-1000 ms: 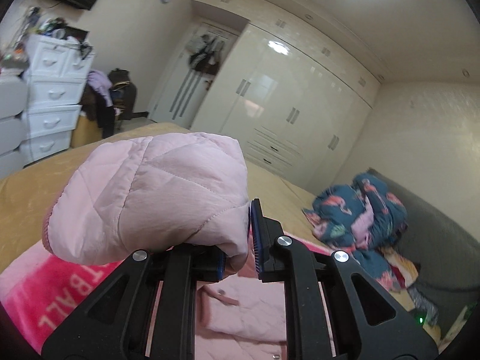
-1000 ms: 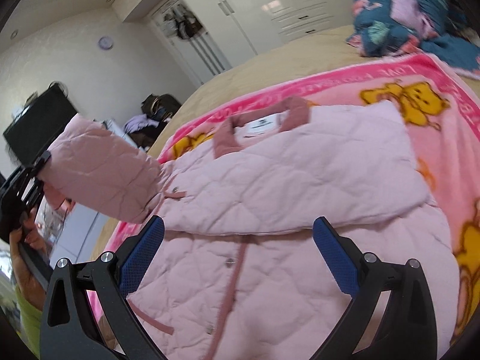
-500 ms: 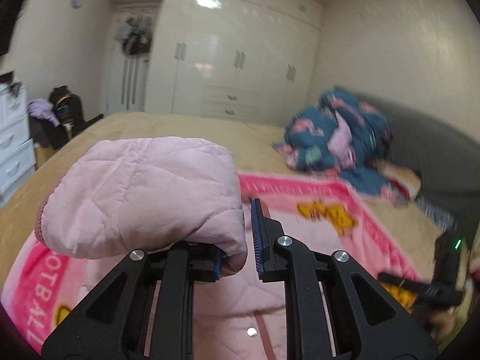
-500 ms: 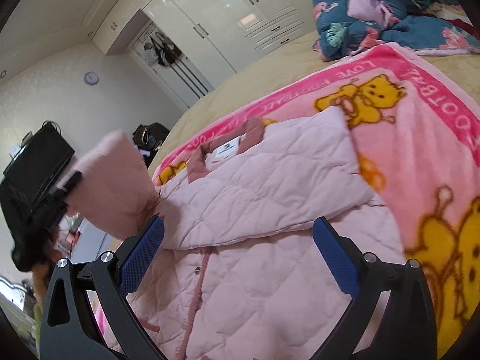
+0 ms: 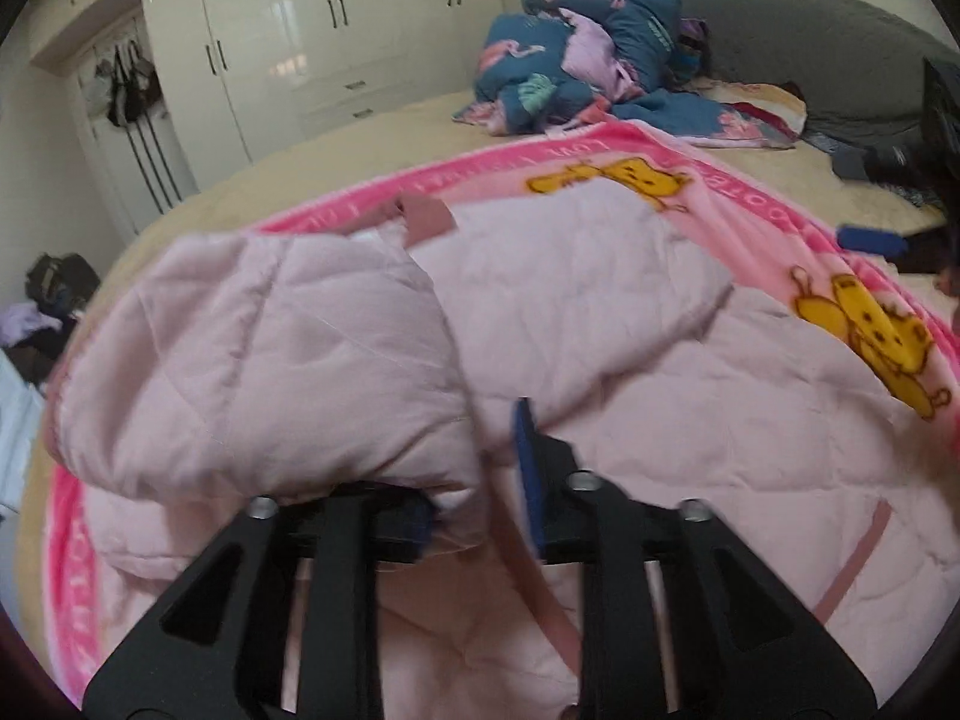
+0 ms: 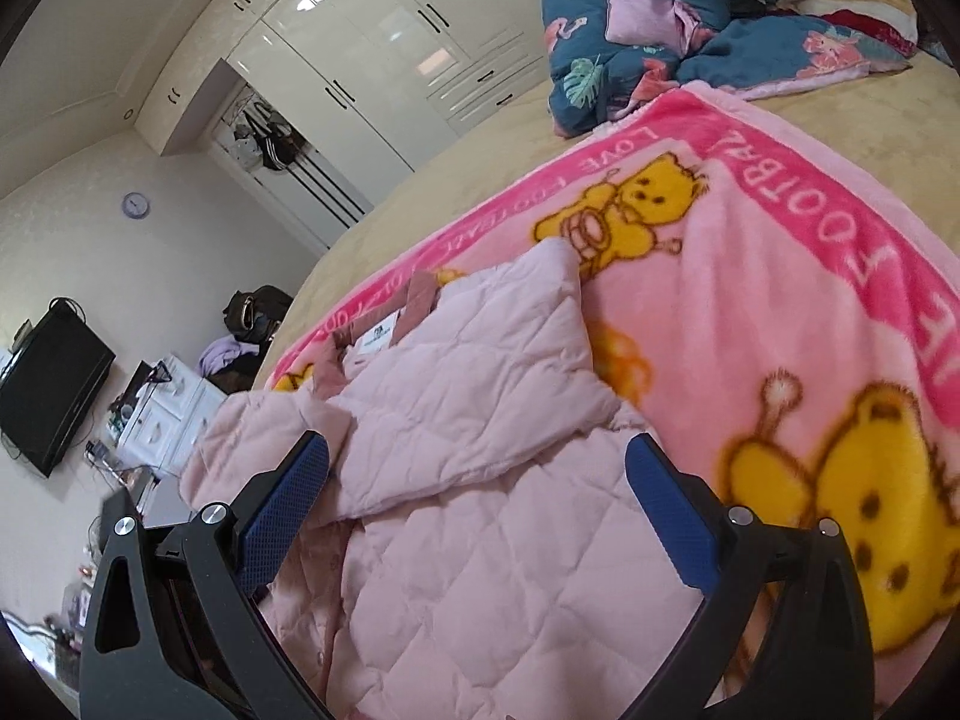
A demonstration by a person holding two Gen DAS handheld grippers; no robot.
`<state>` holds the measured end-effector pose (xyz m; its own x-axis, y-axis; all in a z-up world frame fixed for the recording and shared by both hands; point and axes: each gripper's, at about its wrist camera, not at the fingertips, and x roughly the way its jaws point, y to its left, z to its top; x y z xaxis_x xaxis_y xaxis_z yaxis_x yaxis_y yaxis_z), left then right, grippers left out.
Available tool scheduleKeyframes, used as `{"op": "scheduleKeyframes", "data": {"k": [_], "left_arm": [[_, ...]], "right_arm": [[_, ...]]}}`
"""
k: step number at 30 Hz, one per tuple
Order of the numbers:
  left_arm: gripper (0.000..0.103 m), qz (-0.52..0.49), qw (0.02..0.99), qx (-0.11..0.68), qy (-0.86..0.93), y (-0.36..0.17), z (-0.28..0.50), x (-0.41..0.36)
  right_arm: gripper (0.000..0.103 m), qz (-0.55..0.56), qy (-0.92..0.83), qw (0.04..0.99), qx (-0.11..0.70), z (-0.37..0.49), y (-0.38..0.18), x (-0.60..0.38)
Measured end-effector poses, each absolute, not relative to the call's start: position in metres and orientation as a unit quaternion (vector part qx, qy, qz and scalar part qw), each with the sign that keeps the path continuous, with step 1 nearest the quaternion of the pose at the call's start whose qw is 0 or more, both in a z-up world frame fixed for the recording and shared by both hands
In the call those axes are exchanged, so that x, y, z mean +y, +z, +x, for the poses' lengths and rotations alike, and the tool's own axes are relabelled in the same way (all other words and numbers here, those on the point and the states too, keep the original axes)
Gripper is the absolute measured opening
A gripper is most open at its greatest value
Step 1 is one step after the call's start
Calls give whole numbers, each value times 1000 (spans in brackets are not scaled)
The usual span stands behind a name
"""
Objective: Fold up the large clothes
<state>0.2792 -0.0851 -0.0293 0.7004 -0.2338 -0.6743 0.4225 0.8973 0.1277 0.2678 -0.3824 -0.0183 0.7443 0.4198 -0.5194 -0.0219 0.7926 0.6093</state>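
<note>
Left tool (image 5: 480, 474): your jaws are opening, with the sleeve (image 5: 270, 372) cuff still between them; let it drop cleanly before you draw back.
Right tool (image 6: 474, 510): wide and empty, hovering over the jacket (image 6: 480, 570); keep it clear of the falling sleeve.
Sleeve: it lies across the jacket's chest, just below the collar (image 5: 426, 219); aim for it to land flat and square to the side seam.
Jacket: it is spread front-up on the pink blanket (image 6: 780, 312), which covers the bed (image 5: 372, 138).
Other sleeve: already folded across the jacket; match it.
</note>
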Motion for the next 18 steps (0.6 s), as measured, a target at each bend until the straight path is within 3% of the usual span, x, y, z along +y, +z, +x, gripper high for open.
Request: {"op": "scheduleKeyframes", "data": {"k": [3, 5, 7, 10, 13, 18], "left_arm": [[55, 149, 906, 342, -198, -35, 272, -90], [78, 145, 905, 341, -208, -36, 265, -91], [86, 121, 909, 336, -214, -32, 255, -85], [93, 48, 916, 330, -224, -26, 247, -66], [94, -44, 910, 337, -239, -29, 247, -40], [94, -90, 903, 337, -250, -41, 244, -29]], "right_arm": [[99, 298, 126, 886, 331, 272, -10, -379], [99, 293, 133, 887, 331, 275, -5, -372], [99, 283, 140, 889, 332, 278, 1, -364], [99, 273, 146, 893, 328, 282, 11, -351], [99, 259, 158, 892, 336, 294, 24, -332], [99, 179, 250, 875, 373, 330, 64, -254]]}}
